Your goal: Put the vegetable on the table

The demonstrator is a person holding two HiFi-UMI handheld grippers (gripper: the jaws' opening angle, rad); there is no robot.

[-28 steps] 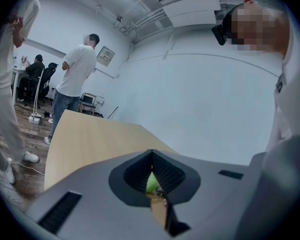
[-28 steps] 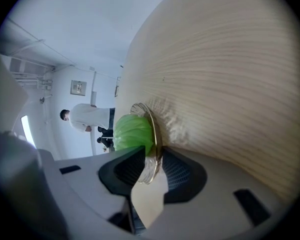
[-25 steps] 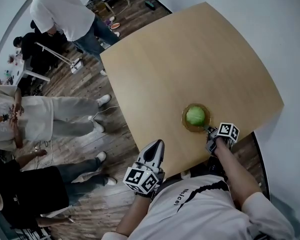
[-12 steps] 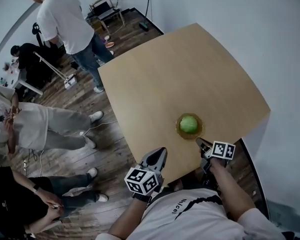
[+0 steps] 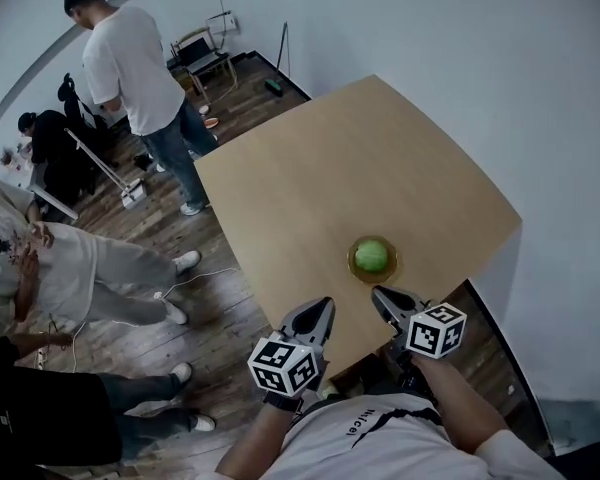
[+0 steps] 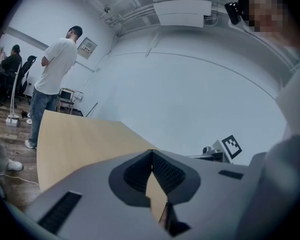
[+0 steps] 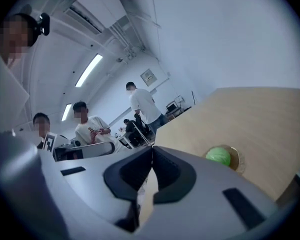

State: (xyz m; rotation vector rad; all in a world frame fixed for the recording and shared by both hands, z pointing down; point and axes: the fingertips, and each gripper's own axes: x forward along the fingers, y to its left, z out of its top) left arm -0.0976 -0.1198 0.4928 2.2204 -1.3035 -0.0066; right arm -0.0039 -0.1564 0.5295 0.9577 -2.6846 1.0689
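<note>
The round green vegetable (image 5: 371, 256) sits in a shallow brown dish (image 5: 351, 262) by the pale wooden table's (image 5: 350, 158) near edge. The left gripper (image 5: 318, 311) and right gripper (image 5: 381, 297) hover off that edge, jaws pressed together on nothing, so placement looks finished.

Cool, even light from ceiling strip lights (image 7: 88, 70) above the worktop (image 5: 380, 168) keeps every view bright, its pale top evenly lit and matte. Wide-angle lenses bow the worktop's edges, and both gripper views fade into a dark round vignette, with the nearest foreground soft.
</note>
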